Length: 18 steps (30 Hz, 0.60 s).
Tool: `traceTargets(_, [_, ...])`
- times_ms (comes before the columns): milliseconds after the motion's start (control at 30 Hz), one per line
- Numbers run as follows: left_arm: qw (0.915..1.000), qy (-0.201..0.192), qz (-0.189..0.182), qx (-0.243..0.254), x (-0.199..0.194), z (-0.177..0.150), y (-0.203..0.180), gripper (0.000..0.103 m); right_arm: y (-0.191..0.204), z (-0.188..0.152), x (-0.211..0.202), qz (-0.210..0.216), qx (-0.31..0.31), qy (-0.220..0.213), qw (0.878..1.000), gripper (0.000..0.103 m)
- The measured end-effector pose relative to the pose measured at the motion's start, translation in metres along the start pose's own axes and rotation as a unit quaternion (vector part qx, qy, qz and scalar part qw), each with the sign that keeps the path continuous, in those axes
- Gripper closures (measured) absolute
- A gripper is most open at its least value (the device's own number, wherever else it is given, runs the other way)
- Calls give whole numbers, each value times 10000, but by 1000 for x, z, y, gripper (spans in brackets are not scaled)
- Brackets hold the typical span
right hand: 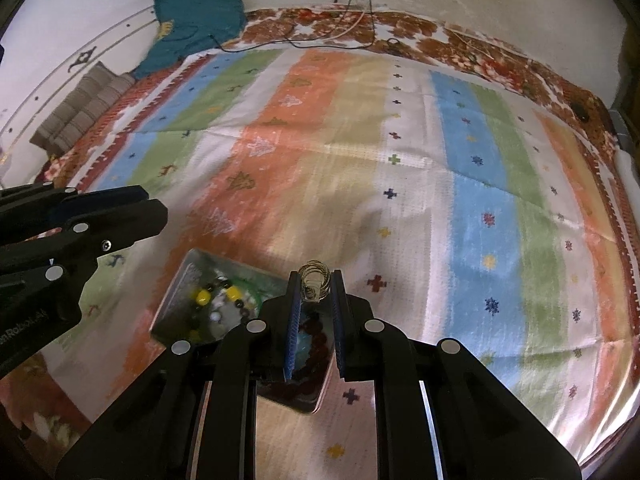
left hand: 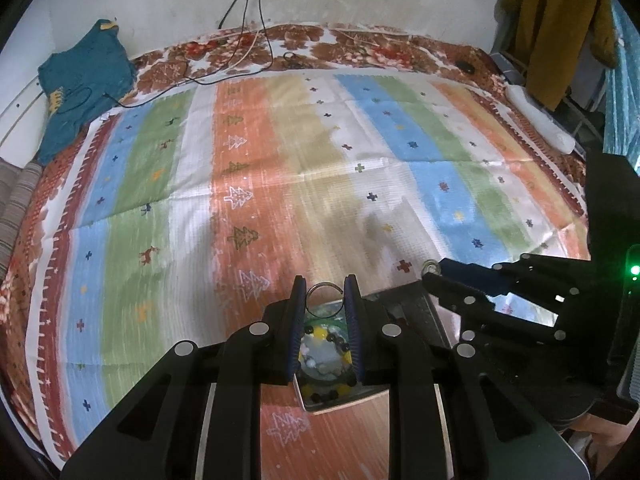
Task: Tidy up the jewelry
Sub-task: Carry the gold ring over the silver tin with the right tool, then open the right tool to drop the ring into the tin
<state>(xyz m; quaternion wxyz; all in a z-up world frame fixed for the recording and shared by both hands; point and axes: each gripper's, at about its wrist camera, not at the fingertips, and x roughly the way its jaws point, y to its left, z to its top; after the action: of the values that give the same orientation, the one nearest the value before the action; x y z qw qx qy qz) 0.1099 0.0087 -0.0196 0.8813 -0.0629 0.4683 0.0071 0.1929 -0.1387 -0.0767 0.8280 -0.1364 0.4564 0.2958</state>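
My left gripper (left hand: 325, 294) is shut on a thin silver hoop (left hand: 323, 289), pinched between its blue pads above a metal tray (left hand: 344, 403). The tray holds a string of yellow and black beads (left hand: 320, 334). My right gripper (right hand: 316, 285) is shut on a small coiled wire ornament (right hand: 315, 276), over the tray's (right hand: 173, 288) right part, where a dark red bead bracelet (right hand: 316, 336) lies. Yellow and black beads (right hand: 216, 294) fill the tray's left part. Each gripper shows in the other's view: the right gripper (left hand: 434, 274) and the left gripper (right hand: 154, 210).
The tray rests on a striped mat (left hand: 280, 184) spread over a floral bedcover (left hand: 320, 46). A teal garment (left hand: 84, 80) and black cables (left hand: 240, 52) lie at the back left, a striped cushion (right hand: 76, 114) beside them. A mustard cloth (left hand: 560, 20) hangs at the back right.
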Motion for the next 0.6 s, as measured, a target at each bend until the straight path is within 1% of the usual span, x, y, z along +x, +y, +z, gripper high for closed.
traceTargets(200, [9999, -111, -102, 69, -13, -9, -5, 84, 7, -8, -9, 224, -36, -37, 9997, 87])
traceTargets(367, [9999, -70, -147, -8, -14, -10, -4, 83, 12, -12, -13, 317, -62, -78, 9994, 87])
traceTargets(433, [9998, -83, -129, -87, -15, -9, -1, 79, 12, -13, -14, 320, -52, -71, 9995, 79])
traceTargets(467, [9998, -96, -126, -114, -16, -9, 1, 77, 12, -14, -15, 311, -43, -69, 9995, 69])
traceTargets(500, [9997, -110, -127, -148, -17, -9, 2, 75, 12, -14, -16, 296, -36, -85, 9995, 66])
traceTargets(600, [9995, -148, -173, -215, -22, -11, 5, 72, 11, -17, -20, 288, 0, -111, 9995, 66])
